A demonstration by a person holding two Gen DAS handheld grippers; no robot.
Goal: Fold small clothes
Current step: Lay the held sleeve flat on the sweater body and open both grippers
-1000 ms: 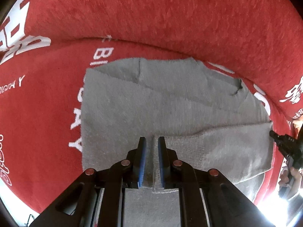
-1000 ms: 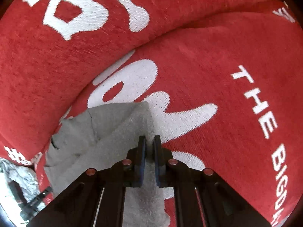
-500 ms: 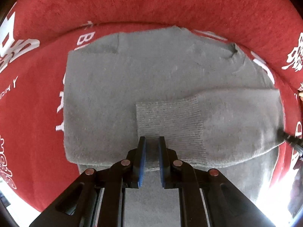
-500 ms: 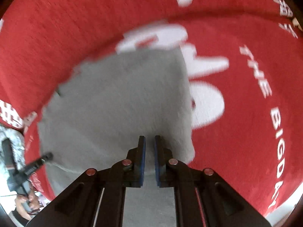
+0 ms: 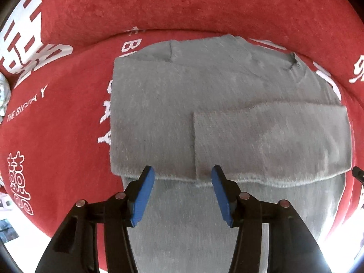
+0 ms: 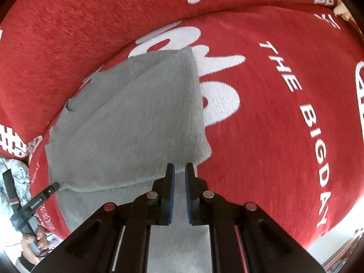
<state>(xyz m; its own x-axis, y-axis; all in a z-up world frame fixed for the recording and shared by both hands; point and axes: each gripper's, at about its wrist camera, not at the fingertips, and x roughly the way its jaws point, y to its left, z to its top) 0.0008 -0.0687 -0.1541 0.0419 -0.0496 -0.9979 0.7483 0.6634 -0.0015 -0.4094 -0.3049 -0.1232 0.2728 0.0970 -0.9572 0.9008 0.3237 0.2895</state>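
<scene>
A small grey knit sweater (image 5: 173, 104) lies flat on a red cover, with one sleeve (image 5: 268, 141) folded across its body. My left gripper (image 5: 182, 174) is open and empty, its blue pads either side of the sleeve cuff, just above the folded edge. In the right wrist view the same sweater (image 6: 136, 122) shows its folded upper layer. My right gripper (image 6: 179, 170) has its jaws nearly closed at the sweater's right edge; whether cloth is pinched I cannot tell. The left gripper's tip (image 6: 49, 190) shows at the sweater's left corner.
The red plush cover (image 5: 68, 150) with white lettering (image 6: 311, 122) spreads over the seat and rises into a back cushion (image 5: 182, 4) behind the sweater. A patterned grey cloth (image 6: 16, 173) and the person's hand (image 6: 34, 243) are at the far left of the right wrist view.
My left gripper has opened and let go of the sleeve cuff, which now lies flat on the sweater. Both grippers have drawn back slightly from the folded edge.
</scene>
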